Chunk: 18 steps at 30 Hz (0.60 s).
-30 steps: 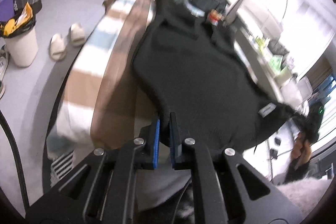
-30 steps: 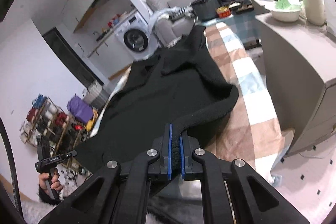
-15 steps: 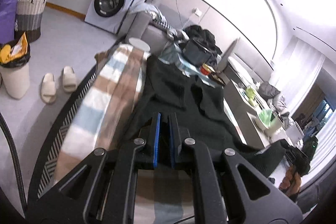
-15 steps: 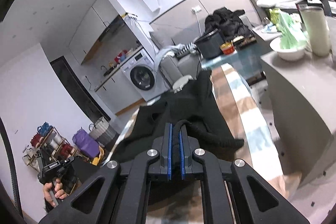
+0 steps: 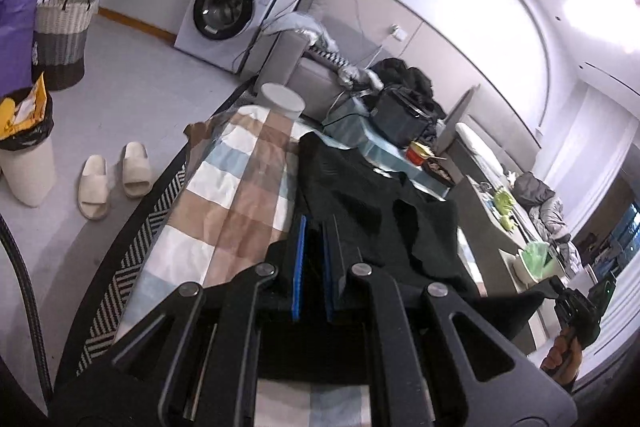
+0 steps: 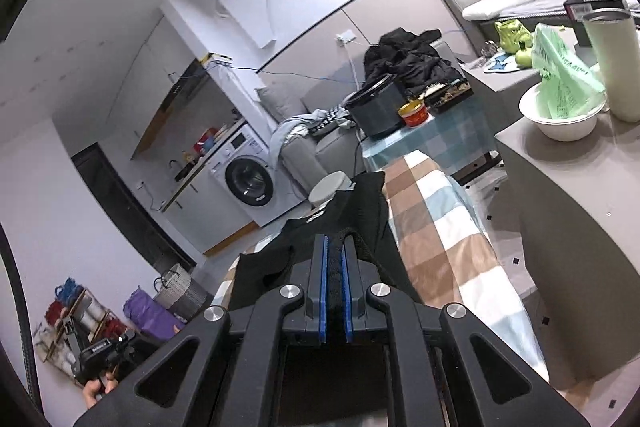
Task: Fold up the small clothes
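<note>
A black garment (image 5: 360,195) lies lengthwise on a table covered with a brown, white and blue checked cloth (image 5: 240,187). My left gripper (image 5: 314,223) is shut on the garment's near edge. That edge runs taut to the right, toward my right gripper (image 5: 576,311), which a hand holds. In the right wrist view, my right gripper (image 6: 335,239) is shut on the ribbed hem of the black garment (image 6: 360,203), over the checked cloth (image 6: 436,223). My left gripper (image 6: 100,355) shows small at the lower left.
A grey counter (image 6: 560,187) with a white bowl (image 6: 560,115) stands right of the table. A dark pot (image 6: 376,107) sits beyond the far end. On the floor to the left are slippers (image 5: 116,175), a bin (image 5: 24,155) and a basket (image 5: 64,39). A washing machine (image 5: 224,11) stands behind.
Both grippers have drawn back and risen, still holding the garment. It filled the views spread wide and now lies narrower and farther off along the table. Both views tilted up.
</note>
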Motion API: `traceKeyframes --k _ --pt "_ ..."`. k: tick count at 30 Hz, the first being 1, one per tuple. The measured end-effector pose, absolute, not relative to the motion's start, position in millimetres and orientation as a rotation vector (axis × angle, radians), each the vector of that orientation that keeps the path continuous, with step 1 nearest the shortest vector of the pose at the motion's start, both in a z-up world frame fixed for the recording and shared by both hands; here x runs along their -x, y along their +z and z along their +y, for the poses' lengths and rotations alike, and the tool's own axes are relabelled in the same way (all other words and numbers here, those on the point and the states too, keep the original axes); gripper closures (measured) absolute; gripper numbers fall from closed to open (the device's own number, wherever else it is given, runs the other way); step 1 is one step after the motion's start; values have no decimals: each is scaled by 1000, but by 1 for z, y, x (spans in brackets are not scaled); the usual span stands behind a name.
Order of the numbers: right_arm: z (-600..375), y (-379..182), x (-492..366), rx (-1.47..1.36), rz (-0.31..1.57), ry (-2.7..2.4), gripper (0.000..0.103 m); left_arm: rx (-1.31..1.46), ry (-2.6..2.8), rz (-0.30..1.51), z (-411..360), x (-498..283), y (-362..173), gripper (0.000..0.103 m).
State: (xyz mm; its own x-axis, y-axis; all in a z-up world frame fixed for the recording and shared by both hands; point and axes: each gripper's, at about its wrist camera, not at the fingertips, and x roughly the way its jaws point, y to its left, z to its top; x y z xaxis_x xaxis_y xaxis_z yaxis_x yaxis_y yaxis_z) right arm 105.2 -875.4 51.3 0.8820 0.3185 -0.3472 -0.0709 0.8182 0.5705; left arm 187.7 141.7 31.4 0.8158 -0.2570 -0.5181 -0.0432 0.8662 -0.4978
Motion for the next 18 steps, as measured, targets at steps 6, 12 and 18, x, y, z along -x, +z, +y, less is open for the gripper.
traceKeyframes --k 6,12,18 --pt "-879 33 -153 -593 508 170 97 506 -100 683 135 -251 -5 98" --pt "-885 5 -192 -619 592 126 97 535 -78 743 135 -301 -42 98" --pt "-891 -25 -218 -631 726 88 84 499 21 808 145 -325 -71 91"
